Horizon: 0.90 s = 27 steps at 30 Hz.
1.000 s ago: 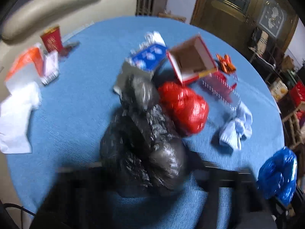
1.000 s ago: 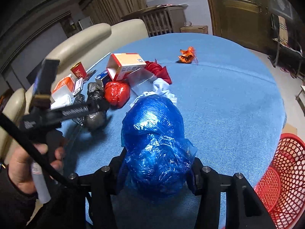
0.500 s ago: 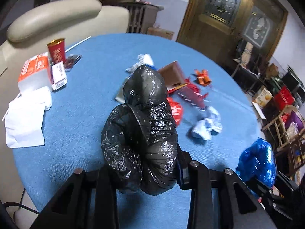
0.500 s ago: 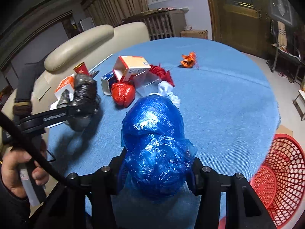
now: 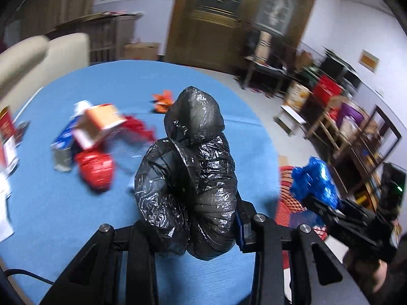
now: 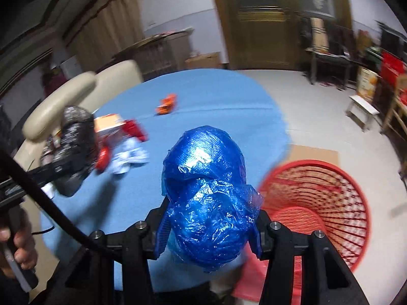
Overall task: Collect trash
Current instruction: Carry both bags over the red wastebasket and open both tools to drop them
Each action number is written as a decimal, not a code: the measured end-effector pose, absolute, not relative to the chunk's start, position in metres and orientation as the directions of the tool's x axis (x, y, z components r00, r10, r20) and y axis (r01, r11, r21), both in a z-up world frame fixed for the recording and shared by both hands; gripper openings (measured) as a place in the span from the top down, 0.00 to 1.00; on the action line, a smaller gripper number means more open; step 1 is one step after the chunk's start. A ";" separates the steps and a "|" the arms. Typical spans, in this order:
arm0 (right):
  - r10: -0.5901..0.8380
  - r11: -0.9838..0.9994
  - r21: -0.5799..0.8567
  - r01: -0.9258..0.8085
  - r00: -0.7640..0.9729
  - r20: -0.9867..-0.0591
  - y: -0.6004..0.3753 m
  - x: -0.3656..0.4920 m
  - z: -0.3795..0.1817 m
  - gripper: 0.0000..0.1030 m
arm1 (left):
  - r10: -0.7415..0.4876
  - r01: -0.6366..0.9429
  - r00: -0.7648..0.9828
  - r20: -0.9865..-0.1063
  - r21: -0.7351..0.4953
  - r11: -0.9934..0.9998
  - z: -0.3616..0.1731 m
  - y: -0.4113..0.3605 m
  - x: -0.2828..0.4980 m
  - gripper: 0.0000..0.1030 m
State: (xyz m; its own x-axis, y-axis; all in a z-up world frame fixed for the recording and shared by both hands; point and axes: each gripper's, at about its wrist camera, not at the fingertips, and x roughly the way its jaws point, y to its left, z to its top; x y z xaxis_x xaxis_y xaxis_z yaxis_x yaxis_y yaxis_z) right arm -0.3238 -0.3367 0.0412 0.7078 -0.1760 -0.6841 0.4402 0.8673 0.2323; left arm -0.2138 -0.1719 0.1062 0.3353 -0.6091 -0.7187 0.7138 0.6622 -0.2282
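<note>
My left gripper [image 5: 188,228] is shut on a crumpled black plastic bag [image 5: 188,172] and holds it above the round blue table [image 5: 63,203]. My right gripper [image 6: 207,231] is shut on a crumpled blue plastic bag [image 6: 206,193], held at the table's right edge beside a red mesh basket [image 6: 318,203] on the floor. The blue bag [image 5: 314,183] and the basket [image 5: 287,198] also show at the right of the left wrist view. The black bag [image 6: 73,147] shows at the left of the right wrist view.
On the table lie a red bag [image 5: 95,169], an open orange-and-white carton [image 5: 99,124], a blue packet [image 5: 63,139], a white-blue wad [image 6: 127,155] and an orange scrap [image 6: 166,105]. A beige sofa [image 6: 58,106] stands behind the table. Shelves and stools line the right wall.
Both grippers have swung to the right with their bags. The blue bag has gone from over the table to its right edge, next to the red basket. The black bag has been lifted.
</note>
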 end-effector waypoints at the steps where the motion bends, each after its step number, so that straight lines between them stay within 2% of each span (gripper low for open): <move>1: -0.194 0.851 0.238 0.469 0.700 -0.687 -0.349 -0.330 0.039 0.48 | -0.614 0.727 0.325 -0.719 -0.225 0.648 0.107 -0.181 -0.217 0.64; 7: -0.280 0.767 0.234 0.598 0.639 -0.716 -0.410 -0.368 0.017 0.48 | -0.647 0.818 0.234 -0.725 -0.213 0.534 0.109 -0.245 -0.241 0.64; 13: -0.292 0.718 0.228 0.658 0.581 -0.760 -0.442 -0.391 -0.008 0.48 | -0.647 0.878 0.145 -0.748 -0.205 0.433 0.100 -0.298 -0.265 0.64; 16: -0.260 0.698 0.246 0.673 0.558 -0.788 -0.452 -0.394 -0.024 0.43 | -0.630 0.897 0.111 -0.769 -0.195 0.396 0.091 -0.323 -0.276 0.64; 19: -0.216 0.671 0.300 0.678 0.566 -0.795 -0.462 -0.400 -0.035 0.30 | -0.609 0.910 0.083 -0.789 -0.189 0.369 0.081 -0.340 -0.283 0.64; 27: -0.310 0.592 0.338 0.732 0.594 -0.743 -0.484 -0.432 -0.017 0.29 | -0.577 0.926 0.054 -0.815 -0.175 0.334 0.073 -0.366 -0.297 0.62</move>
